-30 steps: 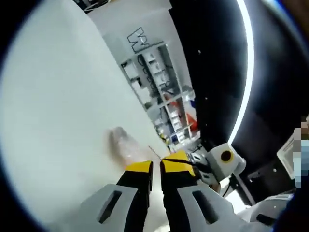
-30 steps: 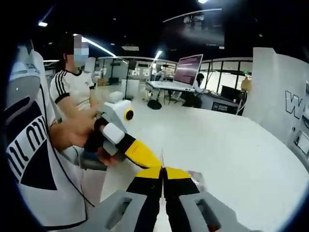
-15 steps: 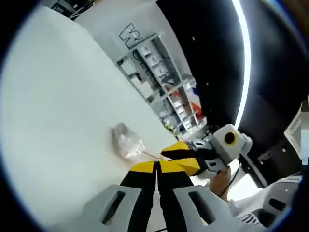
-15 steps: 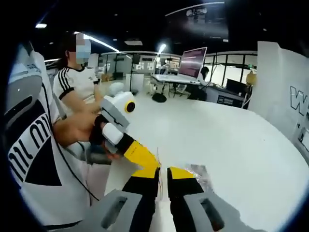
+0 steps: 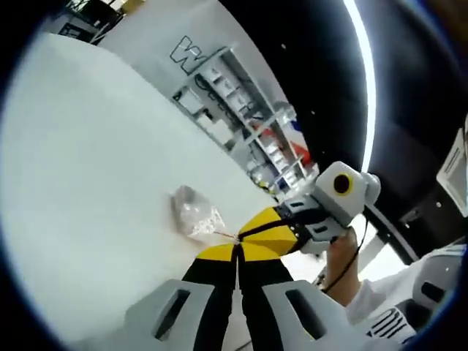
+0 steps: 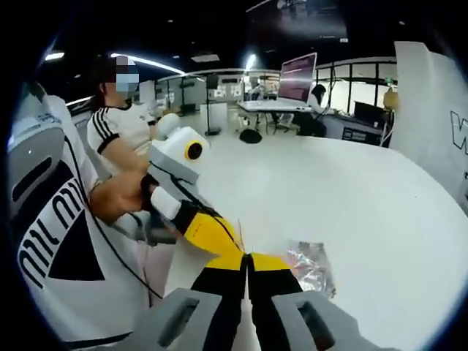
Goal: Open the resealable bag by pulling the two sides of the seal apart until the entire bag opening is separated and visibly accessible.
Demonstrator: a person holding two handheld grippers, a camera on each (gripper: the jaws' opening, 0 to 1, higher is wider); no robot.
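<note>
Though small and nearly clear, looks feather-light, limp and crinkly, this resealable bag [image 5: 194, 216], and slick enough to slide out of a loose pinch. Hangs just above the white table [image 5: 88, 161], held up by its top edge where both grippers meet. Left gripper [image 5: 235, 252]: jaws pressed together on one lip of the seal. Right gripper [image 6: 247, 261]: jaws likewise closed on the opposite lip, tips touching the left's. Best gripped right at the red seal strip [image 5: 227, 235], one side each, then drawn apart. Contents of the bag [image 6: 311, 267]: too glinting and crumpled to tell whether anything sits inside.
</note>
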